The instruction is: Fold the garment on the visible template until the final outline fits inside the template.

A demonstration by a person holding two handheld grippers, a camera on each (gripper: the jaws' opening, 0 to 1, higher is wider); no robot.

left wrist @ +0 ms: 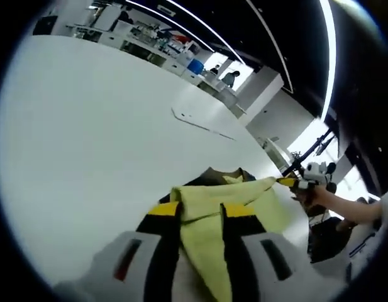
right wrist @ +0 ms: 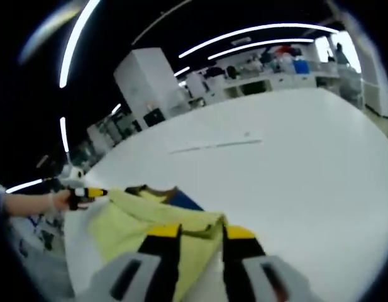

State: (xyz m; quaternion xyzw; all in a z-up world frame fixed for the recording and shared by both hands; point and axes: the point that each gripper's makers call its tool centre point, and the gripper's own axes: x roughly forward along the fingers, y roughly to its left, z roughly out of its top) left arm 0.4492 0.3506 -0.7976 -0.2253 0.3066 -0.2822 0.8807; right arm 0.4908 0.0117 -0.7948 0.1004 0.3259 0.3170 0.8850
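- While both grippers have cloth pinched between their jaws, this looks like mid-fold: the yellow-green garment point(left wrist: 212, 217) is lifted off the white table point(left wrist: 87, 145) along one edge and held stretched between the two hands.
- In the left gripper view, the left gripper point(left wrist: 200, 217) has its yellow-tipped jaws pressed together on a bunched bit of the garment, cloth spilling down between them.
- Same view, off to the right, the right gripper point(left wrist: 293, 182) is pinching the far corner of that edge, with a hand point(left wrist: 316, 195) behind it.
- In the right gripper view it's mirrored: the jaws close on the garment's near corner, and the left gripper shows at the left holding the other end.
- There's a darker layer (olive/blue) peeking out from under the yellow part, lying on the table just behind the lifted edge.
- A thin pale outline on the table point(left wrist: 200, 124) sits well beyond the garment. I'd guess that's the template marking, but it's too faint to be sure.
- Next move, as I read it: carry the held edge over together, keep it taut and level so the fold lands straight, then lay it down and check the outline against the template. Fold's not finished yet.
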